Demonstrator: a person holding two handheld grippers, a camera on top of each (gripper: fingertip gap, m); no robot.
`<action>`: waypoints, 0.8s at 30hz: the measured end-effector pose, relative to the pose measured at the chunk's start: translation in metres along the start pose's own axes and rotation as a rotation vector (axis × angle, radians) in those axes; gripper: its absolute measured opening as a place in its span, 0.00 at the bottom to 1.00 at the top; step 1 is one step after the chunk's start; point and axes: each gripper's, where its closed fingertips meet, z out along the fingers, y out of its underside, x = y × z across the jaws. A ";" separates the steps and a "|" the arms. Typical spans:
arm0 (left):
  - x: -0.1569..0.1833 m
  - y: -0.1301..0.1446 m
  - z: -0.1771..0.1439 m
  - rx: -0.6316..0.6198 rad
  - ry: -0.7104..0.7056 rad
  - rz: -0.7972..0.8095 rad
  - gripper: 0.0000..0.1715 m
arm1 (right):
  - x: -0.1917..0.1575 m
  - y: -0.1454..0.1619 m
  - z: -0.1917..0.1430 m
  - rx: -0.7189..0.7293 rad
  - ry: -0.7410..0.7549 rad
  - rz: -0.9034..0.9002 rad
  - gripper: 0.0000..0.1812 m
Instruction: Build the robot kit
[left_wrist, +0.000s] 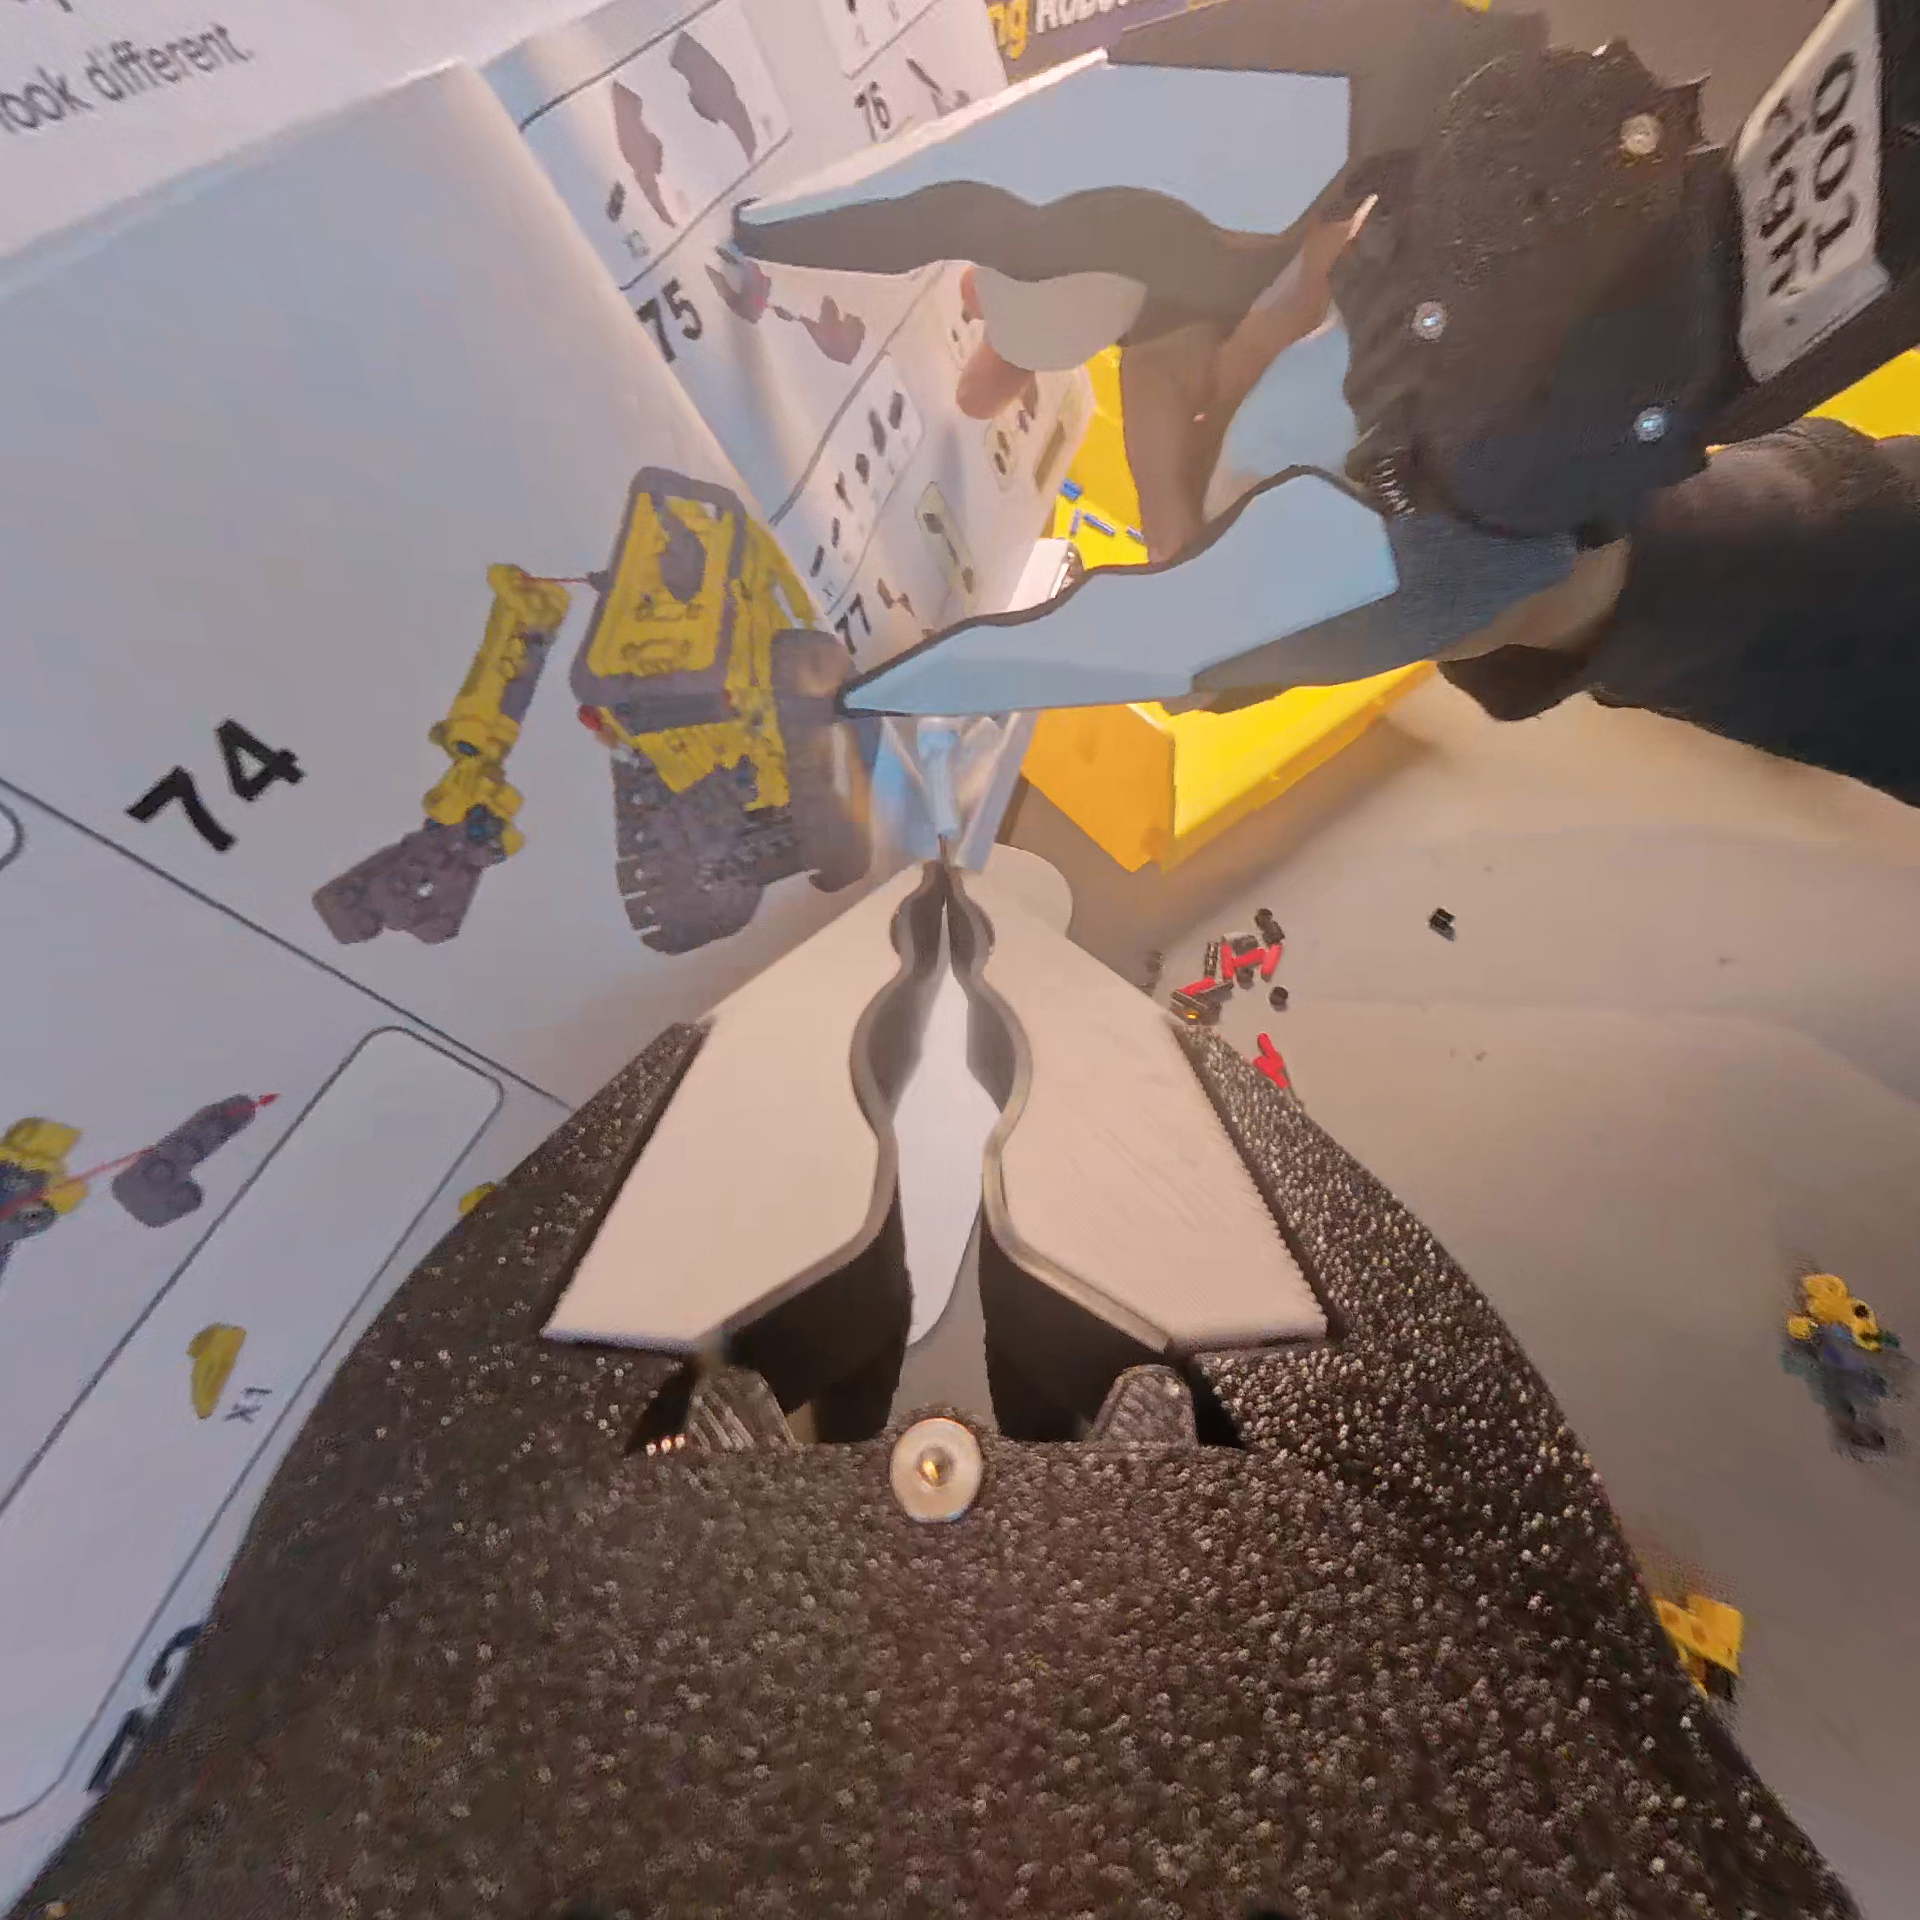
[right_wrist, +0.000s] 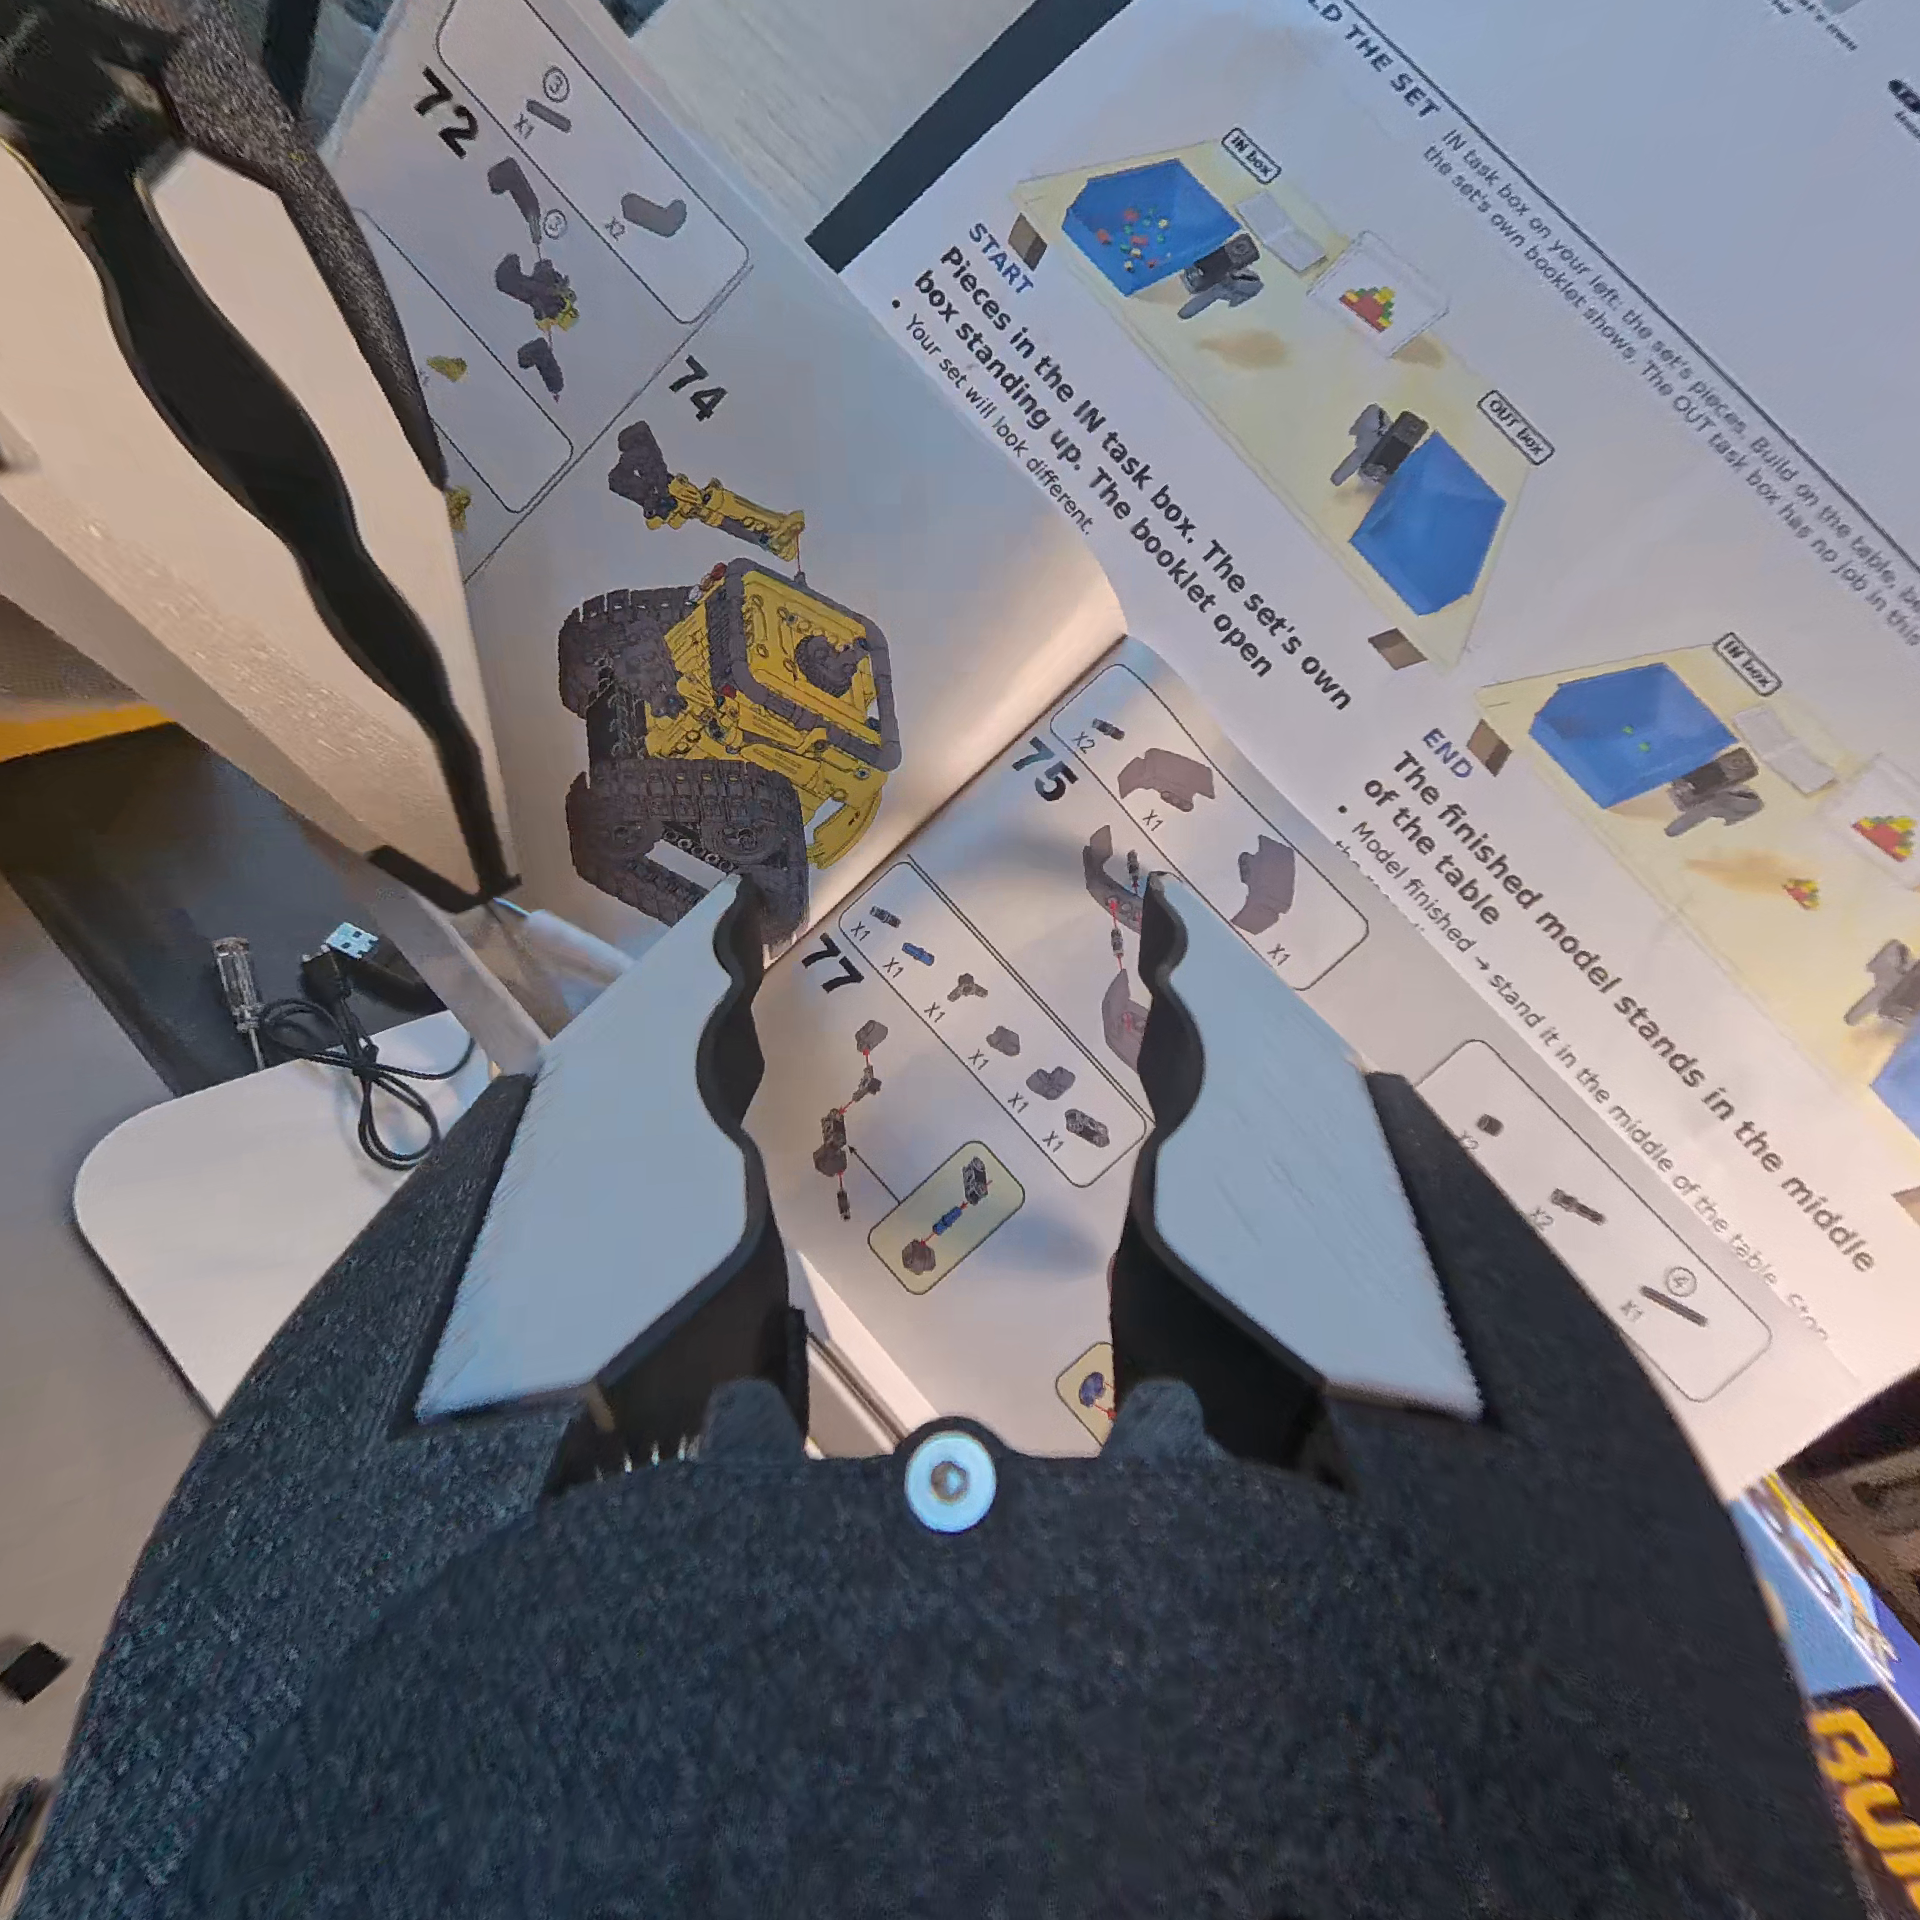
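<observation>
An open building-instruction booklet stands on a metal stand and shows a yellow tracked vehicle. My left gripper is shut, its tips at the bottom edge of the left page by the stand. I cannot tell whether it pinches the page. It also shows at the upper left of the right wrist view. My right gripper is open and empty, close in front of the booklet's right page. It also shows at the upper right of the left wrist view.
A printed sheet stands behind the booklet. A yellow box sits behind the stand. Small red and black pieces, a yellow-grey part assembly and yellow pieces lie on the grey table. A black cable lies on the white base plate.
</observation>
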 end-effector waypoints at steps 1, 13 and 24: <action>-0.003 -0.001 0.001 0.005 -0.020 -0.003 0.00 | 0.000 0.000 -0.001 0.004 -0.011 0.008 0.40; -0.018 0.003 -0.002 -0.125 -0.247 0.080 0.02 | 0.034 0.040 -0.034 -0.077 0.037 0.091 0.38; -0.024 0.020 -0.002 -0.198 -0.412 0.173 0.01 | 0.040 0.071 -0.052 -0.128 0.082 0.023 0.38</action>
